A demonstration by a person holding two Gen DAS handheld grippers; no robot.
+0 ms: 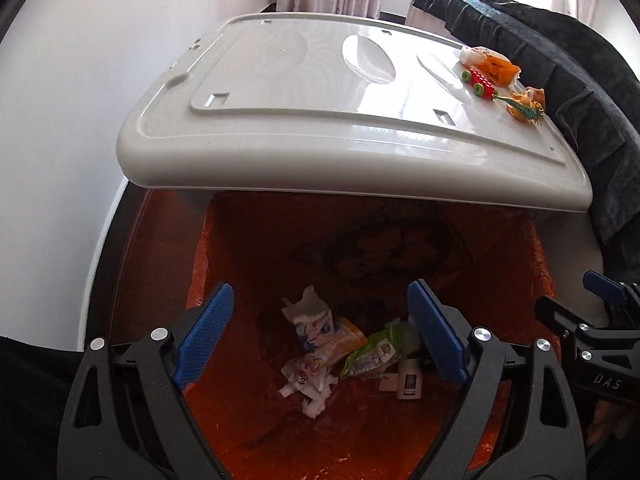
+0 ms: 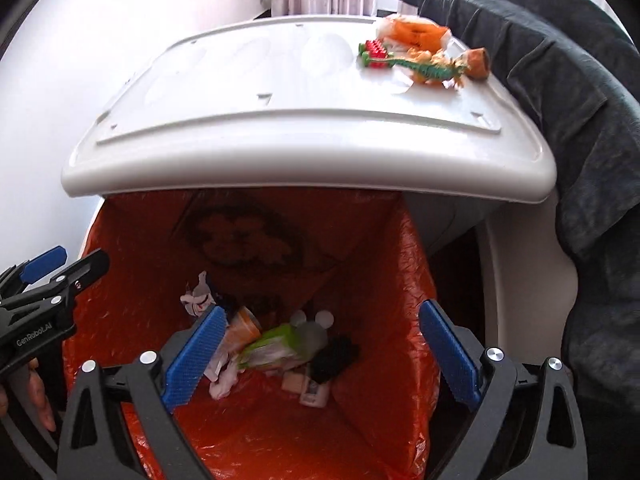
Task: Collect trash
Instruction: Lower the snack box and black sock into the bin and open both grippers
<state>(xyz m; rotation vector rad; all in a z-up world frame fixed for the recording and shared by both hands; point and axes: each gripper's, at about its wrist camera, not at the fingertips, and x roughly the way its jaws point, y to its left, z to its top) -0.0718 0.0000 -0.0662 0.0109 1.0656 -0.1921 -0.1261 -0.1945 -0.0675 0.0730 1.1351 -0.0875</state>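
Both tongs hang over the open bin, which has an orange bag (image 1: 532, 264) inside. The left tongs (image 1: 320, 340) are wide apart and hold nothing. The right tongs (image 2: 320, 354) are wide apart too, and empty.

The trash (image 1: 344, 354) lies in a small heap at the bottom of the bag. In it are a crumpled white wrapper (image 1: 308, 376) with colored print, a green packet (image 2: 276, 344) lying flat with its long side running left to right in the right view, an orange packet (image 2: 244, 326), a small white box (image 1: 410, 382) and something black (image 2: 334, 356).

Behind the bin, the white lid (image 1: 304, 120) lies flat. Near its far right corner sit an orange wrapper (image 2: 416, 34), a red toy block (image 2: 376, 54) with green wheels, and a green and orange toy dinosaur (image 2: 434, 70). A dark blanket (image 2: 560, 92) hangs just beside them
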